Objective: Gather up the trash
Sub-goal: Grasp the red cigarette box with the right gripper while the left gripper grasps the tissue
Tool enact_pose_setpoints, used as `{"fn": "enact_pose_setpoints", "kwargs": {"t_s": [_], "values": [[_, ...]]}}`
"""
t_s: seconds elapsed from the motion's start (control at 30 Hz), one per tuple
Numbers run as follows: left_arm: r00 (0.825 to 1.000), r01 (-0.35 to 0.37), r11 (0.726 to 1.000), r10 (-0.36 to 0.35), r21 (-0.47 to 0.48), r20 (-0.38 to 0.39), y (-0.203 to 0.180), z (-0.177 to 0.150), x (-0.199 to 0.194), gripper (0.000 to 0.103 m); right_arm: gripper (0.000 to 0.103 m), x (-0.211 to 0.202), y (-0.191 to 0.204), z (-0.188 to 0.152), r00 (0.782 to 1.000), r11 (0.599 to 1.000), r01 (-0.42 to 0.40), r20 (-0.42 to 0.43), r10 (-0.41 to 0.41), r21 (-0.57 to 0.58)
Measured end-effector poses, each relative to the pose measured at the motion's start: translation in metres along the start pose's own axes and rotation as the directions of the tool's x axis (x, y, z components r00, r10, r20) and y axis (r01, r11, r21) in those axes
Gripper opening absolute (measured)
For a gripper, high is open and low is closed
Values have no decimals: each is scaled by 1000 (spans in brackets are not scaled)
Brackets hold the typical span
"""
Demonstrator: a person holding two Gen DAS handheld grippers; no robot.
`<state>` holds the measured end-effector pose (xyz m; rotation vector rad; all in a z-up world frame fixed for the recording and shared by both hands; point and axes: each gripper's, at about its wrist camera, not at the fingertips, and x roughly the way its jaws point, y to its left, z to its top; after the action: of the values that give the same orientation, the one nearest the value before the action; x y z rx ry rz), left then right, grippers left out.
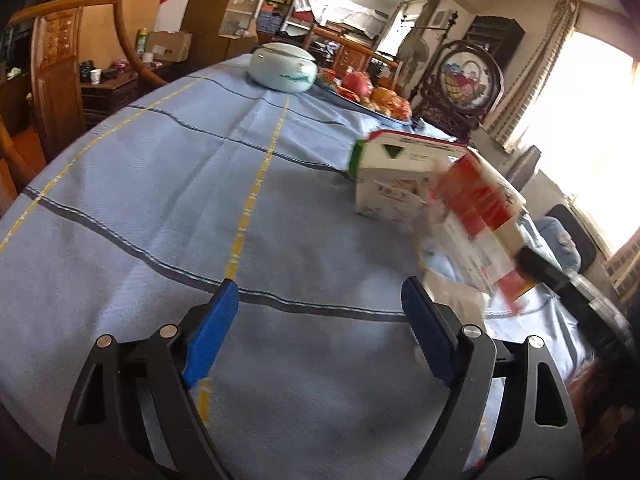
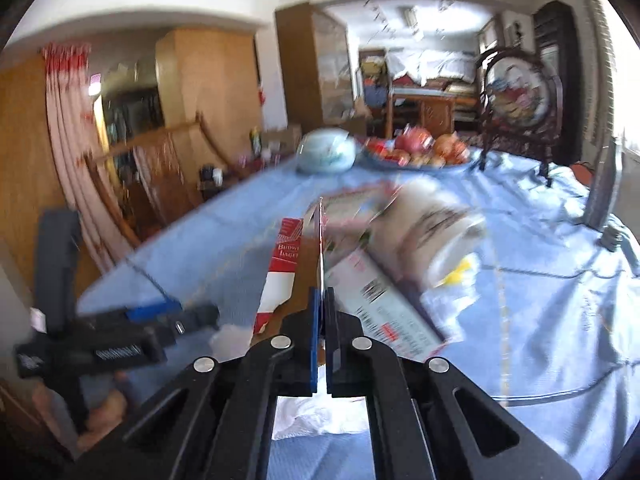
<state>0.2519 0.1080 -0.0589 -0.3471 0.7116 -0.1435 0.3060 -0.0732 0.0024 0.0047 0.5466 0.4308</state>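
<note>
My left gripper [image 1: 320, 300] is open and empty, low over the blue tablecloth [image 1: 160, 184]. My right gripper [image 2: 323, 300] is shut on the edge of a red and white cardboard beer carton [image 2: 286, 256], holding it above the table. The carton also shows blurred at the right of the left wrist view [image 1: 480, 212]. A white carton with a green end [image 1: 392, 168] stands on the cloth behind it. In the right wrist view a white printed box [image 2: 380, 304] and a blurred whitish cylinder [image 2: 432, 232] lie just beyond the carton. The left gripper shows at the left there [image 2: 160, 316].
A pale lidded ceramic jar [image 1: 282, 68] and a plate of red-wrapped snacks [image 1: 372, 96] sit at the table's far end. A wooden chair [image 1: 56, 76] stands at the left. Crumpled white paper [image 2: 316, 416] lies below the right gripper. A round framed ornament [image 1: 468, 80] stands beyond the table.
</note>
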Motion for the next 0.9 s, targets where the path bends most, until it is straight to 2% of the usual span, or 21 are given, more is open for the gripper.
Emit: {"fn": "enact_pose_setpoints", "kwargs": {"t_s": [0.1,0.23,0.4,0.57,0.7,0.77,0.83,0.9], "values": [[1000,7,999,-7,35,-2,-14,-2,-1,81,3,-24,-13,-1,998,999,39,57,-41,30],[999,33,993,-32,118,-9,-42,-9,-4,81,3,-48,-32,-10,994,995,62,88,-70,82],[998,49,974,-37,222,-56,-79,-22,7,86,3,-63,-60,-30,986,981,138,70,-149,140],[994,38,967,-12,250,-104,-97,-31,27,86,3,-69,-93,-51,983,959,172,28,-182,224],[994,24,963,5,268,-105,-109,-34,37,84,4,-64,-104,-62,982,952,186,-13,-189,243],[994,32,960,-1,277,-109,-116,-35,41,78,4,-60,-105,-65,982,951,186,-30,-184,248],[994,35,958,-3,285,-110,-121,-35,44,59,7,-57,-106,-69,983,949,185,-43,-180,255],[994,38,958,-6,285,-111,-125,-34,46,46,9,-56,-106,-70,984,949,177,-45,-171,259]]}}
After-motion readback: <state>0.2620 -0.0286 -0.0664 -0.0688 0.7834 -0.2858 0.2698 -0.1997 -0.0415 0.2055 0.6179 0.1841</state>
